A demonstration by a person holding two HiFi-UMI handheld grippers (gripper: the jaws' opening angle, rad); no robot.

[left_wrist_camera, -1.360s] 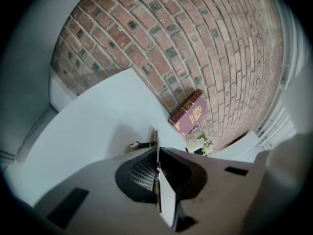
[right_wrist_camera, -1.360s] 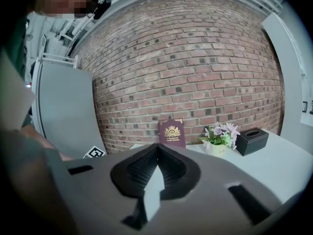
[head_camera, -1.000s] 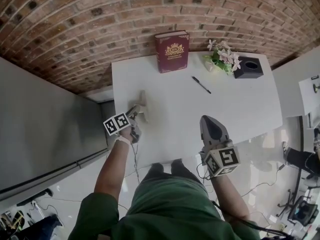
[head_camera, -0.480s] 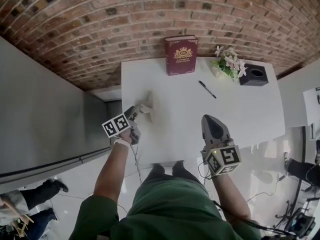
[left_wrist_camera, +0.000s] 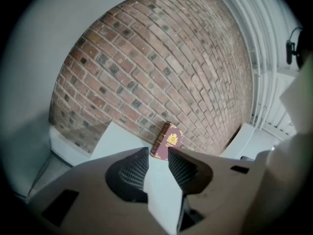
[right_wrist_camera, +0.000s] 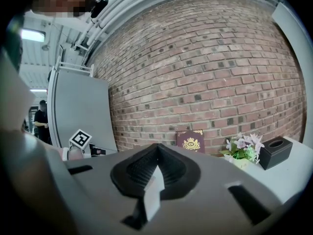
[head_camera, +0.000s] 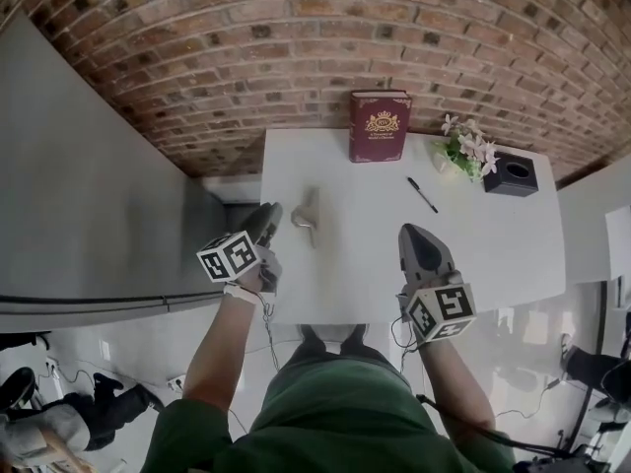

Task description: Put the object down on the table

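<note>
On the white table (head_camera: 473, 244), near its left edge, lies the small grey-beige elongated object (head_camera: 308, 215). Left gripper (head_camera: 267, 217): jaws have just been opening and stand apart, empty. It is best drawn clear without brushing the object. Right gripper (head_camera: 418, 249): jaws together.

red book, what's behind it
The brick wall stands behind the red book, at the white table's far edge. The book covers the wall's foot there, so any gap is hidden.
</note>
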